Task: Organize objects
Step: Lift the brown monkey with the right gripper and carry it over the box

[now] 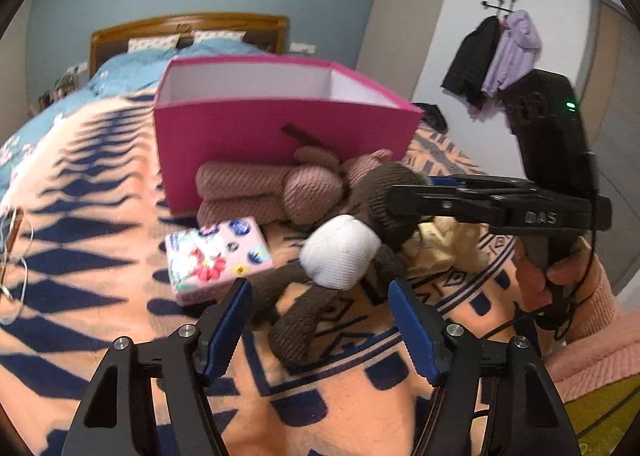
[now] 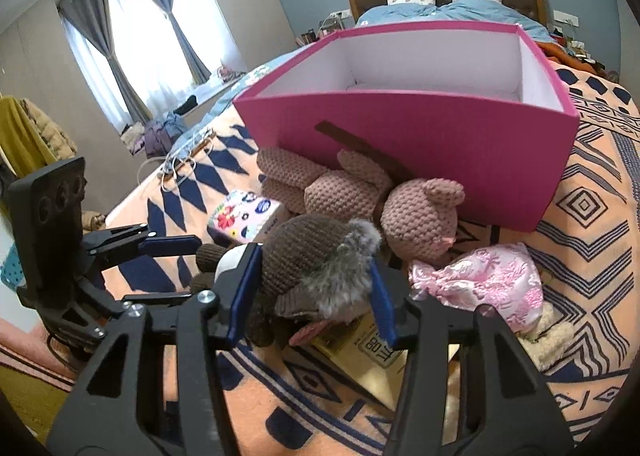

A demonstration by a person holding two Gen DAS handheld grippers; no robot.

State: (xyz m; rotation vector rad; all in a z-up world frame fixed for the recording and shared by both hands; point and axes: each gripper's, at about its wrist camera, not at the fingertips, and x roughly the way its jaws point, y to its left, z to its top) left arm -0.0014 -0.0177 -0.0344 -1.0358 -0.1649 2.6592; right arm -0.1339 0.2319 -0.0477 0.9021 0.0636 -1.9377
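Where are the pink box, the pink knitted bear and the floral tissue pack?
pink box (image 2: 420, 144): right wrist view, front wall.
pink knitted bear (image 2: 420, 220): right wrist view, head.
floral tissue pack (image 1: 218, 256): left wrist view, top face.

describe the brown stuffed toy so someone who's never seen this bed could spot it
Find the big pink box standing open on the patterned orange blanket. In front of it lie two knitted toys: the brown toy is the nearer one, between the right gripper's blue pads. Unlike the pink bear beside it, it is dark brown with a white muzzle and grey fur.
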